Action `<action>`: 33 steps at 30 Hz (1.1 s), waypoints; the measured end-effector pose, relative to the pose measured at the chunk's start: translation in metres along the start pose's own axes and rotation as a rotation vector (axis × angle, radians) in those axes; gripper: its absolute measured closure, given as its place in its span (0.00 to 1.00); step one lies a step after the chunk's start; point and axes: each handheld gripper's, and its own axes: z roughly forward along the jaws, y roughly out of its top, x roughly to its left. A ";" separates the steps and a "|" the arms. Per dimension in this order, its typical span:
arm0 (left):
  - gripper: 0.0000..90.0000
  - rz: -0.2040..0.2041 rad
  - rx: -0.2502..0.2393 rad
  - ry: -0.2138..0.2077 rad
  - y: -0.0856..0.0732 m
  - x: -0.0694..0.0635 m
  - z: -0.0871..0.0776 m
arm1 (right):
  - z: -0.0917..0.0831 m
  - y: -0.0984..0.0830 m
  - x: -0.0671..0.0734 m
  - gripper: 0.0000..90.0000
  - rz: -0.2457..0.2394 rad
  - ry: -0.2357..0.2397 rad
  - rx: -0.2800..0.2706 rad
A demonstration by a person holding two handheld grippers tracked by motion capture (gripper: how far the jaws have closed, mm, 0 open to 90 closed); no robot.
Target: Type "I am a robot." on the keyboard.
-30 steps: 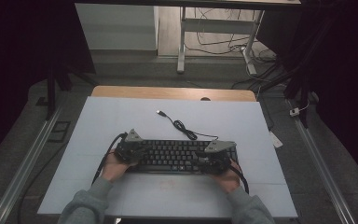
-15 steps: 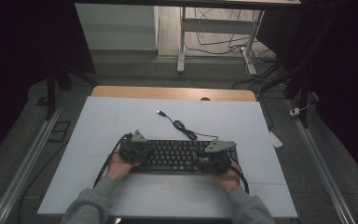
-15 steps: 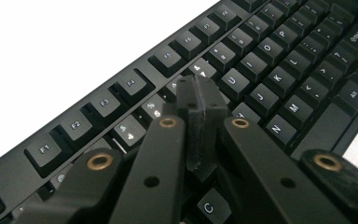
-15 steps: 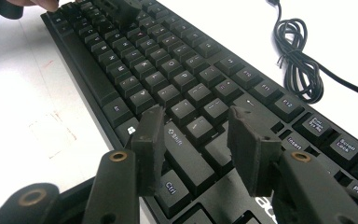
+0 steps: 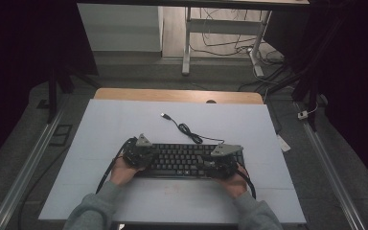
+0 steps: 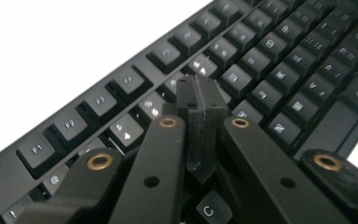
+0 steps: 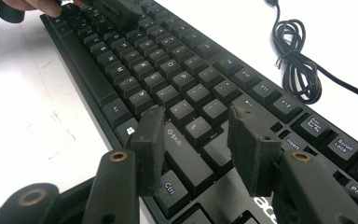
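Note:
A black keyboard (image 5: 182,160) lies across the near middle of the white table (image 5: 124,120). Its black cable (image 5: 188,130) coils behind it and ends in a USB plug (image 5: 164,115). My left gripper (image 5: 147,155) is over the keyboard's left end. In the left gripper view its jaws are shut (image 6: 200,98), pads pressed together with nothing between them, low over the keys (image 6: 270,93) near the number row. My right gripper (image 5: 207,165) is over the keyboard's right end. Its jaws stand open (image 7: 196,119) just above the Shift key (image 7: 182,149), gripping nothing.
The coiled cable (image 7: 298,65) lies on the table just past the function keys. A wooden strip (image 5: 177,95) edges the table's far side. A small white tag (image 5: 283,143) hangs off the right edge. Metal rails (image 5: 28,158) run along the floor on both sides.

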 end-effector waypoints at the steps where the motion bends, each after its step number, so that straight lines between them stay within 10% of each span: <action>1: 0.98 -0.006 -0.017 0.002 0.001 0.000 -0.003 | 0.000 0.000 0.000 0.63 0.001 0.000 -0.001; 18: 0.47 -0.068 -0.106 -0.018 -0.011 0.003 -0.045 | -0.002 0.000 -0.002 0.62 0.010 -0.004 -0.013; 33: 0.37 -0.097 -0.097 -0.005 -0.030 0.009 -0.059 | -0.003 0.000 -0.003 0.62 0.011 -0.009 -0.012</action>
